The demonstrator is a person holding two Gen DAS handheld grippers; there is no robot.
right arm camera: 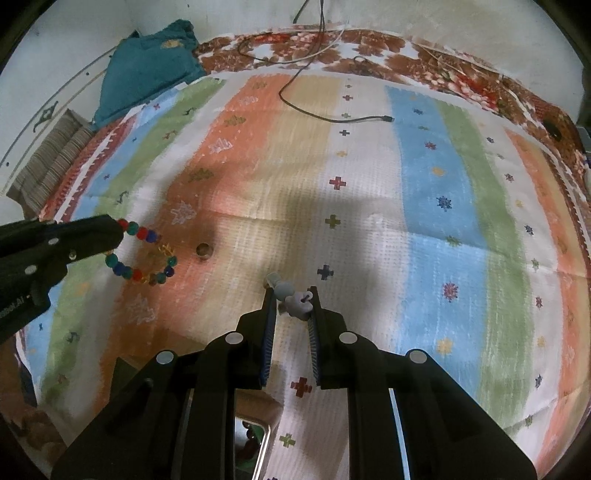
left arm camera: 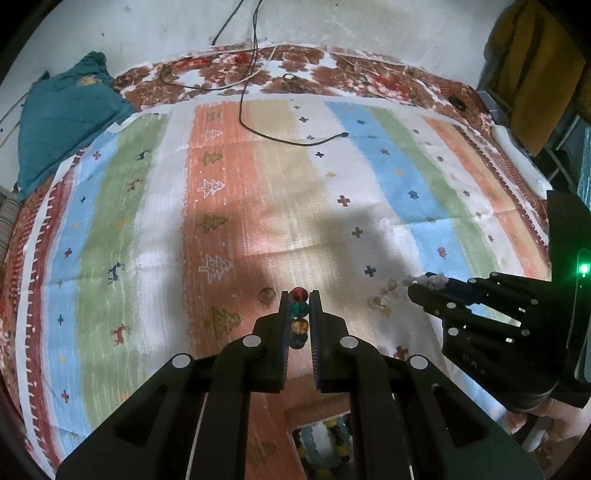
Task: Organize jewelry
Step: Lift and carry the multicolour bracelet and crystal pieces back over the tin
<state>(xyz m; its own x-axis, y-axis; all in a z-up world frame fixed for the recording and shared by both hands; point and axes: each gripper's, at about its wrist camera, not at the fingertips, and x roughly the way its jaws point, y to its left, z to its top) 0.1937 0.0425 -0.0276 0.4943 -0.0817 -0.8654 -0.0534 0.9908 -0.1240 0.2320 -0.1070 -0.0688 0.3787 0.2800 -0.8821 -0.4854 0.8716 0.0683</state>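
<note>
A striped mat (left arm camera: 258,192) covers the work surface, its bands running green, white, orange, tan, white, blue and green from left to right, printed with small trees, reindeer and crosses; it lies over a brown floral bedcover (left arm camera: 303,70) whose edge shows along the far side. At far left a teal cloth (left arm camera: 70,110) is heaped against the pale wall (left arm camera: 166,26), and in the right wrist view a striped cushion (right arm camera: 55,162) sits just below it. A black cable (left arm camera: 255,92) trails from the wall onto the mat, its plug end resting on the white band. At far right a mustard-coloured cloth (left arm camera: 535,74) hangs. On the left gripper's body, seen from the right wrist view, pale lettering is partly visible but too cut off to read. The left gripper (left arm camera: 299,299) has its jaws drawn close, clamped on a bracelet of coloured beads (right arm camera: 147,254); red, teal and amber beads show between the fingers, and the rest of the loop hangs out over the orange band. A single round clear bead (left arm camera: 266,294) lies on the mat just beside the left fingertip. Further right, the right gripper (right arm camera: 291,295) is nearly closed, pinching a string of pale grey and cream stones (right arm camera: 295,301), whose other end rests on the mat near the white band.
</note>
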